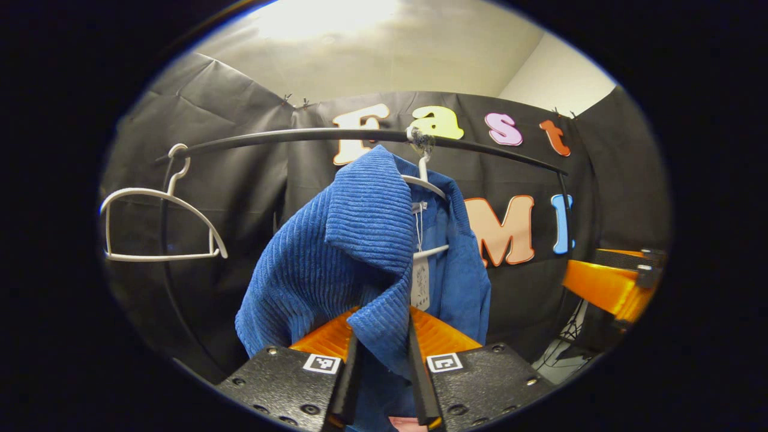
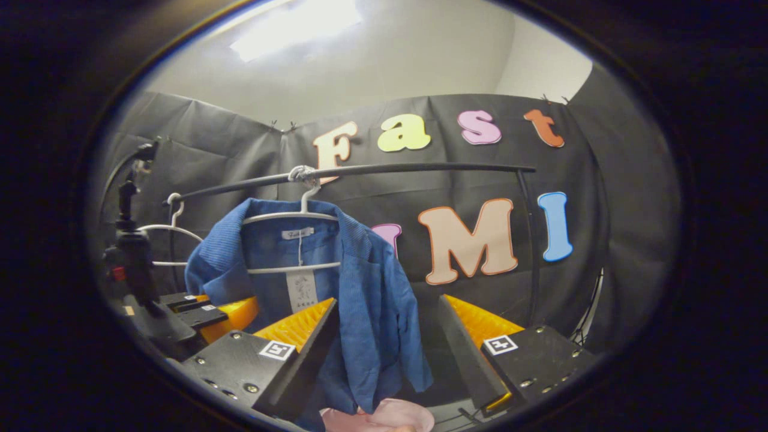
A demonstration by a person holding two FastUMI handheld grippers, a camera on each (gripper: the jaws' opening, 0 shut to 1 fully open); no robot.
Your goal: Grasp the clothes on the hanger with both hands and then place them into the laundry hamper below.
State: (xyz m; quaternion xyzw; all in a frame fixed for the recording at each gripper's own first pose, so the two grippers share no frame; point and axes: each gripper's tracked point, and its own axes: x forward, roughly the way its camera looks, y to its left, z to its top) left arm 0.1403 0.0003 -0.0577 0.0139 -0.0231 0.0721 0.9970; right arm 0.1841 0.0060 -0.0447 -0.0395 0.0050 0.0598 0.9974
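Jacket (image 1: 360,252) between left gripper (image 1: 384,366) fingers

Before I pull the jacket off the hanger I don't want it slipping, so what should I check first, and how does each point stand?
1. Left hand-held gripper pinching the blue jacket: ok, both fingers press on its front edge.
2. Right hand-held gripper gripping the jacket: not ok, jaws wide open around the hanging cloth.
3. Jacket still on its white hanger: ok, hooked on the black rail.
4. Empty hanger out of the way: ok, off to the side.
5. Laundry hamper below: cannot tell.
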